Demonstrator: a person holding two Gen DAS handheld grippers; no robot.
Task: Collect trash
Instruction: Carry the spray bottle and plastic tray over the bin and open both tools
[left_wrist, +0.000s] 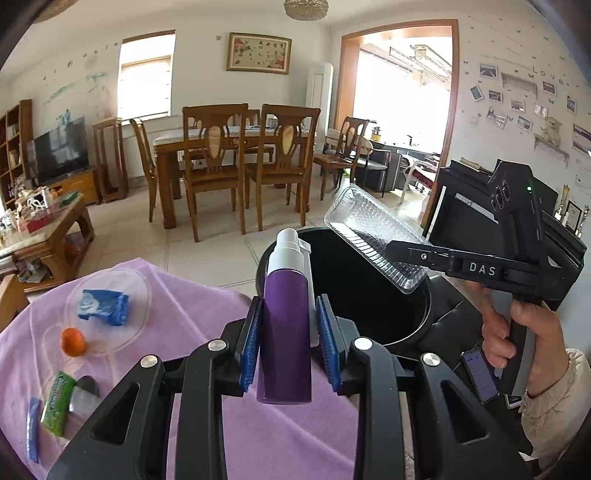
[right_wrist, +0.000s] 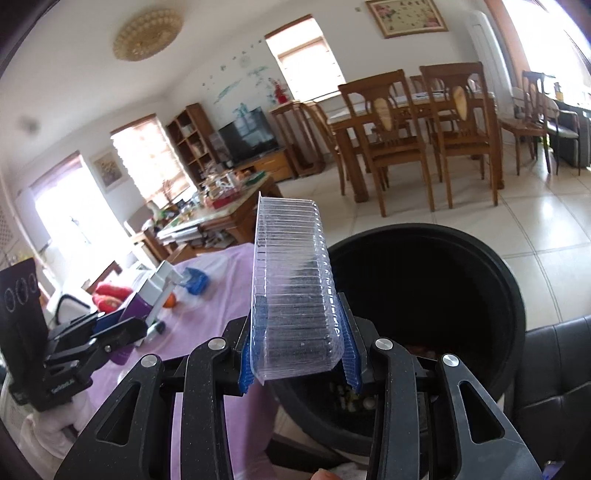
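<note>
two grippers, each loaded. the left gripper (left_wrist: 286, 345) pinches one purple spray bottle (left_wrist: 284, 332) with a white cap, its blue pads (left_wrist: 251, 347) pressed on both sides of the body; the bottle stands nearly upright, above the purple cloth (left_wrist: 192, 302) at the edge nearest the bin. the right gripper (right_wrist: 297, 354) clamps one clear ribbed plastic tray (right_wrist: 291, 288) by its near end; the tray sticks out forward and tilted, its far end over the rim of the bin.

one black round trash bin (right_wrist: 480, 266) sits just beside the cloth-covered surface, mouth open; a few small pieces lie at the bottom, too dim to count.

left on the cloth, counted from the left wrist view: one blue crumpled wrapper (left_wrist: 103, 306) lying on one clear plastic lid (left_wrist: 110, 314), one small orange fruit (left_wrist: 72, 341) at the lid's near edge, one green packet (left_wrist: 57, 404), one grey-and-black piece (left_wrist: 84, 395) touching the packet, one blue strip (left_wrist: 32, 428) near the cloth's edge.

one hand (left_wrist: 517, 332) grips the right gripper's handle; one phone (left_wrist: 480, 376) lies below it.
</note>
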